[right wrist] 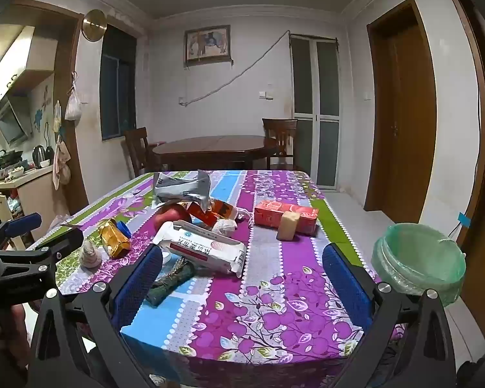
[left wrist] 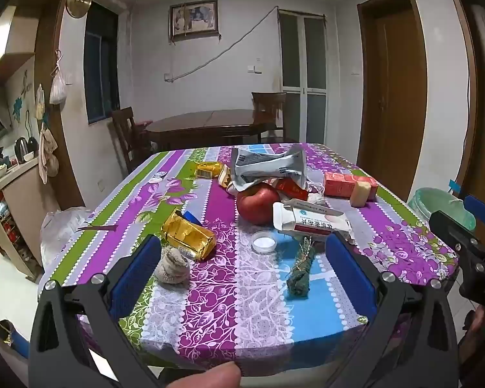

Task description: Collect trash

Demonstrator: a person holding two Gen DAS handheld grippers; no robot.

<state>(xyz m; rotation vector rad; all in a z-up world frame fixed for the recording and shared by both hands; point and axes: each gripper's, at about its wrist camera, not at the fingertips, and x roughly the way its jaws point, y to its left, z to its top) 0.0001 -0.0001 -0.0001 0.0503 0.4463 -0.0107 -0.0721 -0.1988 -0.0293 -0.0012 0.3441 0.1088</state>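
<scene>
I hold my left gripper point(left wrist: 242, 268) low over the near edge of the bench point(left wrist: 268, 323), and its blue fingers point(left wrist: 135, 278) are spread wide with nothing between them. My right gripper point(right wrist: 242, 278) is beside it, more to the right, and its fingers point(right wrist: 346, 278) are also spread wide and hold nothing.

The trash lies on the flowered cloth in front of me. Near my left fingers there is a crumpled grey wad point(left wrist: 173, 265), and just behind it a gold foil packet point(left wrist: 190, 237). A small white cap point(left wrist: 264, 241) sits in the middle, and a dark green bundle point(left wrist: 300, 274) lies near it, closer to me. Behind the cap lies a white medicine box point(left wrist: 310, 223), touching a red apple point(left wrist: 258, 203). A grey crumpled bag point(left wrist: 268, 166) rests on top of the apple. Further right lies a red carton point(left wrist: 342, 184) with a pale yellow block point(left wrist: 360, 190) leaning against it.

The bin with the green liner point(right wrist: 417, 258) stands on the floor, beside the right edge of the bench, near my right fingers.
</scene>
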